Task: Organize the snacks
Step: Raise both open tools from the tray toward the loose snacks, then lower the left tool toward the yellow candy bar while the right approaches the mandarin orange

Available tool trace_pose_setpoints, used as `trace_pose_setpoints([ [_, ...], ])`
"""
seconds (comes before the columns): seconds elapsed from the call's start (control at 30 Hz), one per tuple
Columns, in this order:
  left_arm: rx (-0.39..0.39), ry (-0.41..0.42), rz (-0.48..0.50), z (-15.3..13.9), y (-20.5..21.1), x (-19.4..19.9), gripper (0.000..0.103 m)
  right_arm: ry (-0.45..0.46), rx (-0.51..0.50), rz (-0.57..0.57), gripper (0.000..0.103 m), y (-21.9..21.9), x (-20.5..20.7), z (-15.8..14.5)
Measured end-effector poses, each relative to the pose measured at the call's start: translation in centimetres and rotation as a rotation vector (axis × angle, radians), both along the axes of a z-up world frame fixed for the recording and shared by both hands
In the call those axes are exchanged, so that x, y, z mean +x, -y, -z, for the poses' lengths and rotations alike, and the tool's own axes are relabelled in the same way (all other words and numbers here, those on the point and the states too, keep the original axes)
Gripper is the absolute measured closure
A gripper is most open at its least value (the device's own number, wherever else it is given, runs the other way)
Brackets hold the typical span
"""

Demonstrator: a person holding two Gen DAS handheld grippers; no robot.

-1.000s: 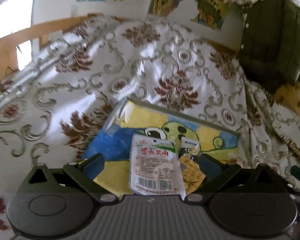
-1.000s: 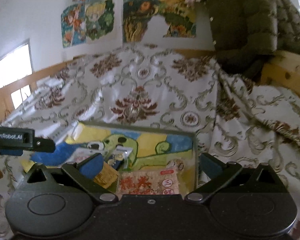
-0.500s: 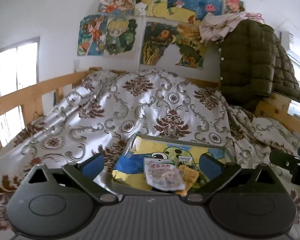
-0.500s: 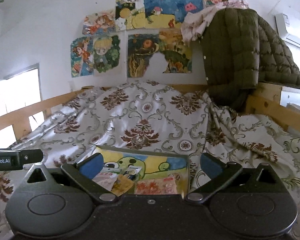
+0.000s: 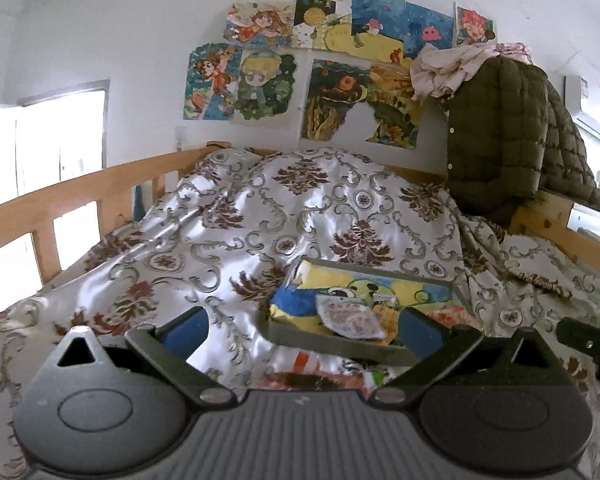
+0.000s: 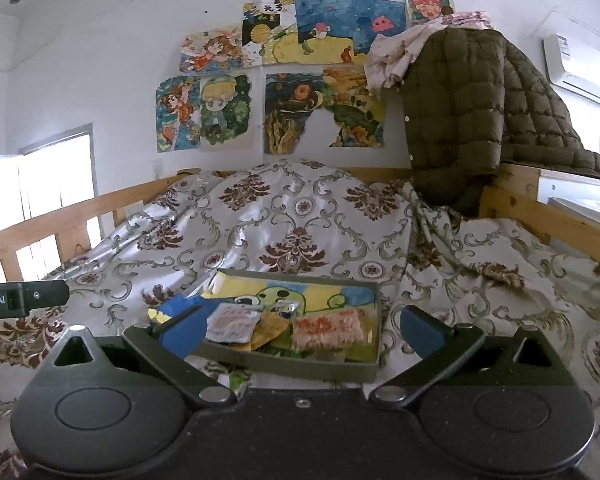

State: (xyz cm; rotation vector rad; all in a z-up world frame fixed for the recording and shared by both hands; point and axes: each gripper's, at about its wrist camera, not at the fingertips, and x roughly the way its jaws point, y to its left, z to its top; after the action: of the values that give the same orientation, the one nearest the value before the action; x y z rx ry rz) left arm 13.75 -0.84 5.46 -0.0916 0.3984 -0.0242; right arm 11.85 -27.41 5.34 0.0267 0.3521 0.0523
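Floral satin bedspread (image 6: 292, 216) carries grey rectangular tray (image 6: 300, 368) of snack packets (image 6: 328, 330); left gripper (image 5: 302, 326), right gripper (image 6: 300, 326) both spread wide, empty.

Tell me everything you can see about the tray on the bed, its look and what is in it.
The tray is shallow and rectangular, with low grey-green walls. Its floor bears a cartoon picture in yellow, blue and green. It rests on the patterned bedspread, slightly tilted. Several flat snack packets lie at its near end: a white one, an orange one and a reddish one. Neither gripper touches it.
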Motion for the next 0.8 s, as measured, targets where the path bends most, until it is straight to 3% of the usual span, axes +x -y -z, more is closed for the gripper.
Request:
trace_pose_setpoints([
  [0.43,0.052,-0.103,-0.014,3.3,-1.1,-4.1,0.000,-0.127,-0.003,0.037,0.001,-0.8,-4.5,2.4],
  [0.8,0.119,-0.170,0.008,4.5,-0.1,-4.7,0.000,-0.239,-0.070,0.034,0.001,-2.2,-4.7,4.2],
])
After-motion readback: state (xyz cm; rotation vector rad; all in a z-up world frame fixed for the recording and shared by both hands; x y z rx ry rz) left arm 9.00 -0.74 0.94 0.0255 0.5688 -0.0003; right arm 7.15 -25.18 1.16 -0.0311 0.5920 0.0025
